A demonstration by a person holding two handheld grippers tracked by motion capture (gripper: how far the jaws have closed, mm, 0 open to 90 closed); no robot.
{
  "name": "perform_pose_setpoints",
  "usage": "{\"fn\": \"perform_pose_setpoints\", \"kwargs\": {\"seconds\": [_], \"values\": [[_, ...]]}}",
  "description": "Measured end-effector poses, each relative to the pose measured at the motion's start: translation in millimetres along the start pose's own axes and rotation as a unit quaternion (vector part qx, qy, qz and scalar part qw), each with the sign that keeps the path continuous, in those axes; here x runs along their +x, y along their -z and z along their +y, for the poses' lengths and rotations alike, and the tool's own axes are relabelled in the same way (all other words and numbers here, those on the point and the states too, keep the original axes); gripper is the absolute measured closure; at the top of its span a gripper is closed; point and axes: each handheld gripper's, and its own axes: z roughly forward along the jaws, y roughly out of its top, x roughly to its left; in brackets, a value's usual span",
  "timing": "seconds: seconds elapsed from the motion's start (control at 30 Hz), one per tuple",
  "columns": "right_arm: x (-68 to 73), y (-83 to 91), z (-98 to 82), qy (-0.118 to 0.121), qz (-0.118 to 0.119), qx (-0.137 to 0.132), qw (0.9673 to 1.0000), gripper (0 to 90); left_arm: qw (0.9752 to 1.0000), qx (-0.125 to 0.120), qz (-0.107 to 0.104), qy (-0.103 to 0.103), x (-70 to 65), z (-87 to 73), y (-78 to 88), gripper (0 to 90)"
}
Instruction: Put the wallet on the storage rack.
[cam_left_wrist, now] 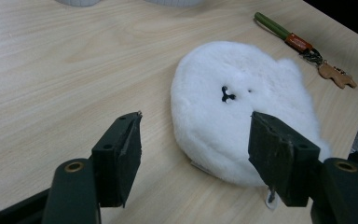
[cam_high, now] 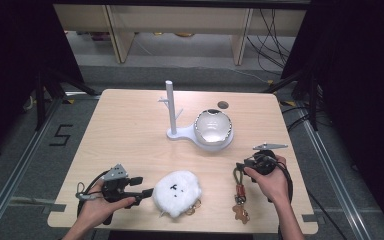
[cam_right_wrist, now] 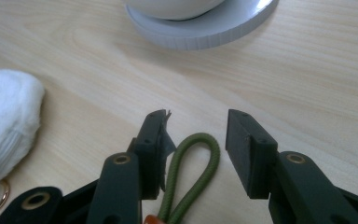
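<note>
One fluffy white toy (cam_left_wrist: 242, 107), one green-loop keychain (cam_right_wrist: 191, 172), one stand (cam_high: 172, 112), one bowl (cam_high: 212, 126). Left gripper (cam_left_wrist: 193, 154) jaws apart beside toy; right gripper (cam_right_wrist: 196, 149) jaws apart around loop.

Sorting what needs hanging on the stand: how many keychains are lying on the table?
2: a white fluffy keychain at the left gripper, and a green-looped keychain under the right gripper.

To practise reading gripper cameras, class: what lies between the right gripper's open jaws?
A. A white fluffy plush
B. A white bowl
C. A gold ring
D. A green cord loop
D: in the right gripper view the green cord loop lies on the table between the right gripper jaws, which stand apart.
</note>
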Motion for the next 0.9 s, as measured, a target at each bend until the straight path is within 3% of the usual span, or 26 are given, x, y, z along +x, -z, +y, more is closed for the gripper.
{"fn": "perform_pose_setpoints", "kwargs": {"seconds": [0.07, 0.1, 0.17, 0.2, 0.33, 0.37, 0.43, 0.47, 0.53, 0.57, 0.63, 0.67, 0.7, 0.87, 0.9], "values": [[2.1, 1.3, 0.2, 0.005, -0.003, 0.005, 1.0000, 58.6, 1.0000, 0.001, 0.006, 0.002, -1.9, 2.0, -1.6, 34.3], [3.9, 2.5, 1.1, 0.004, -0.001, 0.015, 0.9999, 58.1, 1.0000, 0.004, -0.005, 0.001, -1.4, 4.4, -3.3, 34.4], [6.0, 2.9, 1.5, 0.010, 0.010, 0.017, 0.9998, 57.7, 0.9999, 0.013, -0.004, 0.003, -3.7, 8.6, -6.9, 34.3], [8.4, 3.3, 1.5, -0.002, 0.011, 0.027, 0.9996, 57.2, 0.9999, 0.014, -0.007, 0.000, -4.4, 10.3, -9.7, 34.3], [15.3, 0.7, 2.1, 0.004, 0.017, 0.042, 0.9990, 55.0, 0.9995, 0.033, -0.002, -0.001, -8.1, 15.6, -13.8, 34.5], [18.8, 0.2, 2.9, -0.008, 0.016, 0.057, 0.9982, 54.6, 0.9993, 0.037, 0.000, -0.005, -8.6, 17.0, -14.4, 34.9], [24.5, -4.8, 4.7, -0.004, 0.022, 0.050, 0.9985, 54.1, 0.9992, 0.040, 0.003, -0.005, -11.1, 19.5, -15.1, 36.7], [27.0, -5.4, 6.9, 0.002, 0.027, 0.060, 0.9978, 53.5, 0.9992, 0.038, 0.006, -0.006, -11.8, 20.0, -15.2, 37.8], [35.4, -9.1, 9.8, -0.008, 0.037, 0.082, 0.9960, 52.3, 0.9993, 0.036, 0.009, -0.003, -13.5, 20.1, -14.4, 40.6], [37.5, -11.1, 11.1, -0.002, 0.044, 0.097, 0.9944, 51.4, 0.9992, 0.040, 0.006, -0.003, -13.5, 19.6, -13.7, 41.0], [47.7, -18.9, 14.4, -0.013, 0.061, 0.126, 0.9900, 50.5, 0.9989, 0.047, 0.008, -0.004, -15.0, 17.0, -12.8, 43.2], [47.7, -18.9, 14.4, -0.013, 0.061, 0.126, 0.9900, 50.5, 0.9985, 0.053, 0.010, -0.005, -16.1, 15.7, -12.0, 43.2], [48.0, -22.7, 15.9, 0.005, 0.067, 0.126, 0.9898, 50.2, 0.9984, 0.055, 0.008, -0.006, -16.6, 14.3, -11.8, 44.0], [66.4, -37.1, 24.7, 0.024, 0.085, 0.141, 0.9860, 49.7, 0.9973, 0.070, 0.017, -0.017, -14.9, 10.4, -10.6, 47.4], [71.6, -41.1, 26.9, 0.028, 0.092, 0.144, 0.9848, 49.5, 0.9977, 0.064, 0.018, -0.009, -16.0, 9.7, -11.3, 47.5]]}}
